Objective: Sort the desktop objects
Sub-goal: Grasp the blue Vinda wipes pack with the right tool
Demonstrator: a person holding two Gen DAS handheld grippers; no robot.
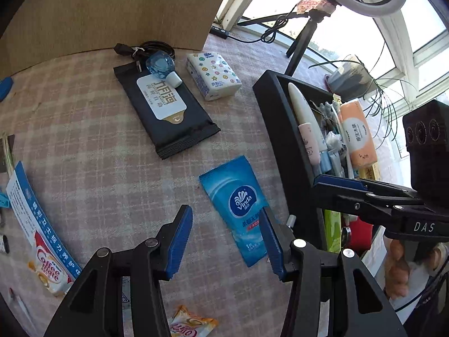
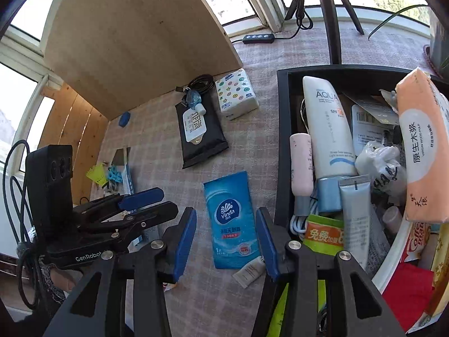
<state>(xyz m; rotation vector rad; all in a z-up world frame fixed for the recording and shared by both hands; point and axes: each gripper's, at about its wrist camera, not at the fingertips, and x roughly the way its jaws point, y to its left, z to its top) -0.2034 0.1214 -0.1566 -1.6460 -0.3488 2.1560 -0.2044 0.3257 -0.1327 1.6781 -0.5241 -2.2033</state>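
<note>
Nearest, right wrist view: right gripper (image 2: pixel 226 241) w/ fingers spread, nothing pinched; the blue Vinda wipe sachet (image 2: pixel 230 219) lies flat on the checked cloth (image 2: pixel 157 129) between the two blue pads, not touching either, and a small white sample tube (image 2: pixel 249 271) rests at its lower corner. Left wrist view: left gripper (image 1: pixel 224 241) also spread and empty, its right-hand pad overlapping the sachet's edge in the picture; contact cannot be told. Both tools point steeply down at the same sachet, likely the next item to sort, though which takes it is unclear. Just beside, to the right: black storage box (image 2: pixel 282 140), already crowded w/ sunscreen tube (image 2: pixel 328 129), pink tube (image 2: pixel 300 165), orange tissue pack (image 2: pixel 423 151) etc., apparently the sorting destination, so kept close to the work area. Mid-distance: black wet-wipe pack (image 1: pixel 168 112) lying flat, a blue faceted bottle (image 1: pixel 161 66) on its top end; patterned tissue pack (image 1: pixel 213 75) just beside. Left edge: Coffee-mate sachet (image 1: pixel 49 273) and leaflet, unsorted. Farthest: coiled black cable (image 1: pixel 151 47), upright wooden board (image 1: pixel 112 8), tripod (image 1: pixel 301 42) w/ ring light, potted plant (image 1: pixel 353 78) by the window.
</note>
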